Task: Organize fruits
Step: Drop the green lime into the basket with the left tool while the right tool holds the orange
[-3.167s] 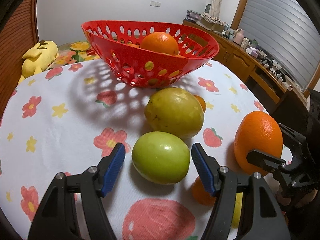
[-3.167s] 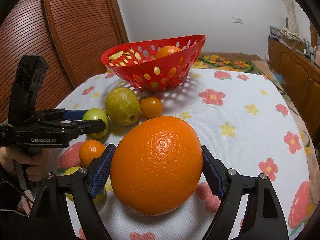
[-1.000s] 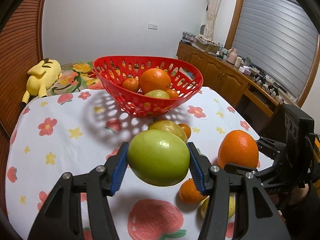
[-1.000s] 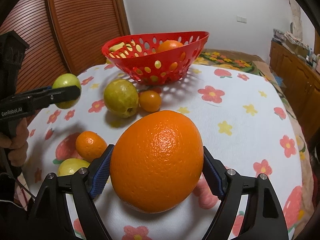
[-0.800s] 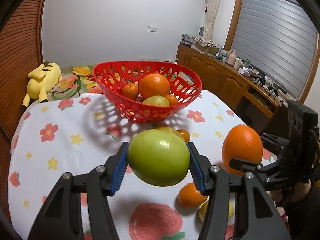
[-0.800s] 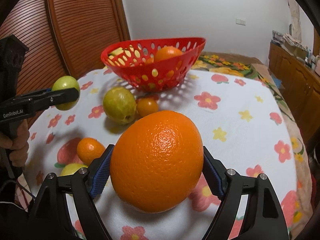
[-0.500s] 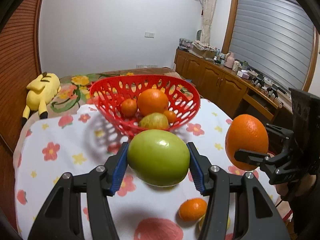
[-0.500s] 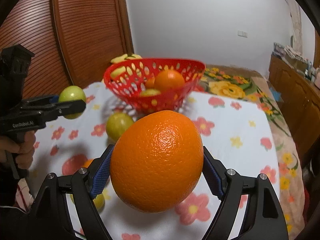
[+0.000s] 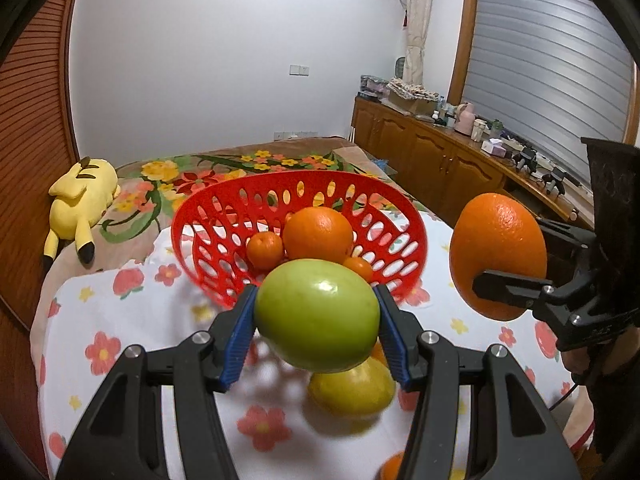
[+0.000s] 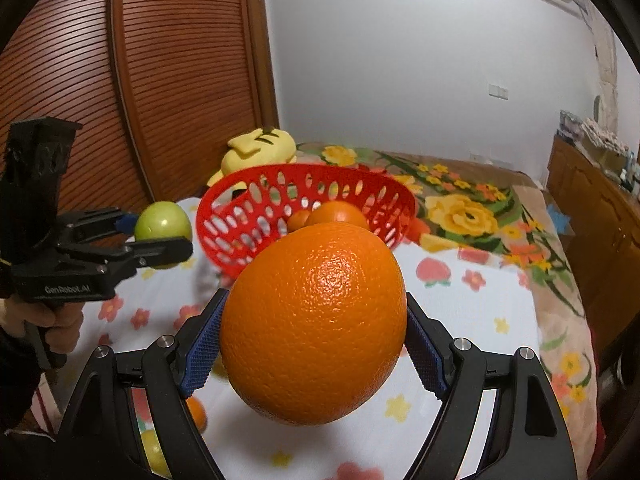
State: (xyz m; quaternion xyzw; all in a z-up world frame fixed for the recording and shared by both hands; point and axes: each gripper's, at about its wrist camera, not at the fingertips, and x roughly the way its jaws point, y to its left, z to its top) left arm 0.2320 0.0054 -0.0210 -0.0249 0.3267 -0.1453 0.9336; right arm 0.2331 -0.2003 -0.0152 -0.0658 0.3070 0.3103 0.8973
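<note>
Green apple (image 9: 317, 316) — orange (image 10: 314, 330) — between jaws

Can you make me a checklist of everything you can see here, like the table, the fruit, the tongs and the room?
Surface: table under a white cloth printed with flowers and strawberries.
Job's things: red basket holds a big orange and small oranges; a yellow-green fruit lies loose on the cloth.
Clutter: yellow plush toy on the flowered blanket behind the table.
Grippers: left tongs shut on a green apple; right tongs shut on a large orange, both held in the air short of the basket.
Cables: a thin dark cable below the right tongs' handle.
Surroundings: wooden slatted door, cabinets, window blind.
</note>
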